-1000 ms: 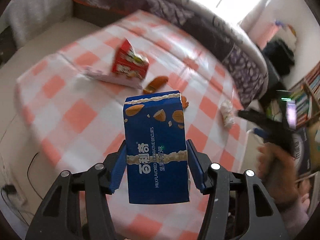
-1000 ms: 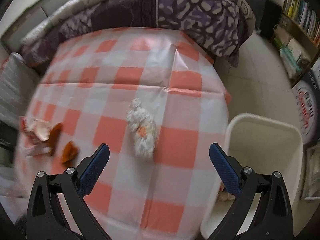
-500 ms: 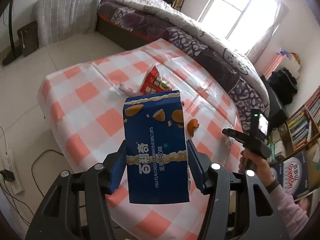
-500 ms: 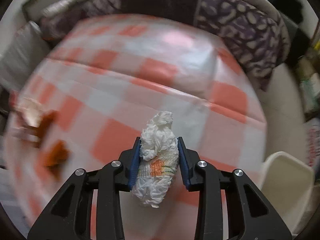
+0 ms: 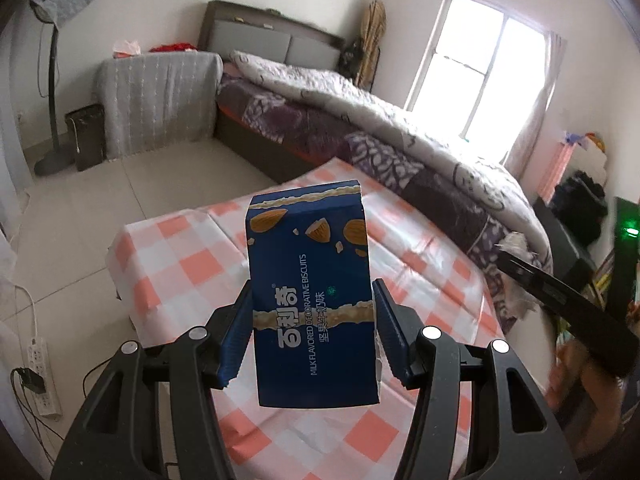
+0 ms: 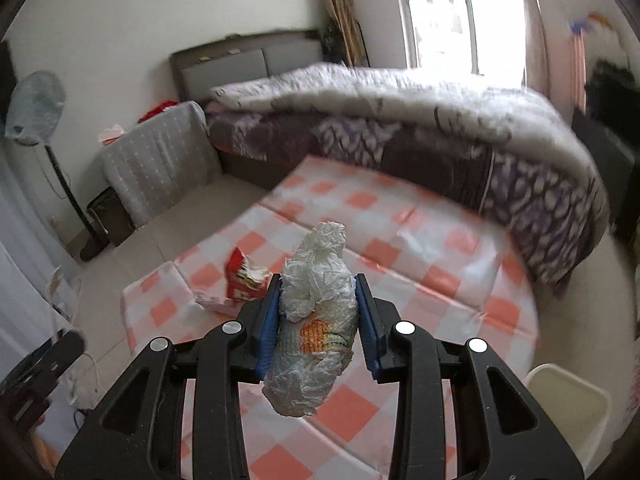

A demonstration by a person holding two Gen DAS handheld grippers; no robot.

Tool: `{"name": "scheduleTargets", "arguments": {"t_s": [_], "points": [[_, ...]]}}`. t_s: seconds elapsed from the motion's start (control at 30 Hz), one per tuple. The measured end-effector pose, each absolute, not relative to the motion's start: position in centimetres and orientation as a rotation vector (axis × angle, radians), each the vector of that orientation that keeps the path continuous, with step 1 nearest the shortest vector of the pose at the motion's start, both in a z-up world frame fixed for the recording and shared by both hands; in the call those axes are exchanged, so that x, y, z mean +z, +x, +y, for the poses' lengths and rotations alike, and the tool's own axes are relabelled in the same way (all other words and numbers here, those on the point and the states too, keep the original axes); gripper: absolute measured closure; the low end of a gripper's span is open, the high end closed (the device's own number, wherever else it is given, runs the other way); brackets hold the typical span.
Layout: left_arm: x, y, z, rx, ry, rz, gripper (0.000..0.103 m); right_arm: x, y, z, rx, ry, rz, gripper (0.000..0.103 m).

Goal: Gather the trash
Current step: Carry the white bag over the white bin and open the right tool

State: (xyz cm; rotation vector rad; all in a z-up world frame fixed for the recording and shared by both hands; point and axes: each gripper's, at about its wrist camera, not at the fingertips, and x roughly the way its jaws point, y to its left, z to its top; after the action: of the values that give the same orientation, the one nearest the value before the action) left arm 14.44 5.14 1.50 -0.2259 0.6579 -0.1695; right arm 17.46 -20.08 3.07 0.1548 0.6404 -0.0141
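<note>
Both hands are loaded, so I judge the pick-up done and the carry to the white bin (image 6: 568, 404) under way; that bin, at the near right corner of the counter (image 6: 420, 248), is my landmark. My left jaws (image 5: 311, 332) are clamped on the sides of the blue biscuit box (image 5: 310, 288), which stands upright between the pads, above the counter and well apart from the bin. My right jaws (image 6: 317, 316), which have just been closing, are narrow and pinch the crumpled white wad (image 6: 314, 312), raised above the checked cloth to the left of the bin. Next I must swing each load over the bin's mouth before letting go. A red snack packet (image 6: 244, 280) lies on the counter, far from the bin
</note>
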Motion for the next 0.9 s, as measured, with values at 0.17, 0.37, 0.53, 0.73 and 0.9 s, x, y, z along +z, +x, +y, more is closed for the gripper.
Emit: {"name": "scheduleTargets", "arguments": {"t_s": [0.17,0.37,0.53,0.73,0.9], "points": [[1.3,13.4,4.1,-0.164,-0.192,0.63,0.047,3.7,12.7,-19.7,-0.055,0.117,0.59,0.069],[0.7,12.8,2.5,-0.166,-0.161,0.63,0.047,1.2,9.9,-21.9,-0.134,0.158,0.573,0.069],[0.4,12.7,0.9,-0.173,-0.144,0.619,0.047,1.6,9.3,-23.1,-0.179,0.133,0.52,0.069],[0.4,12.4,-1.1,-0.199,-0.128,0.608,0.047,2.1,7.8,-24.8,-0.209,0.159,0.496,0.069],[0.3,12.1,-2.5,-0.226,-0.119,0.606,0.047,2.3,6.7,-27.1,-0.258,0.195,0.496,0.069]]}}
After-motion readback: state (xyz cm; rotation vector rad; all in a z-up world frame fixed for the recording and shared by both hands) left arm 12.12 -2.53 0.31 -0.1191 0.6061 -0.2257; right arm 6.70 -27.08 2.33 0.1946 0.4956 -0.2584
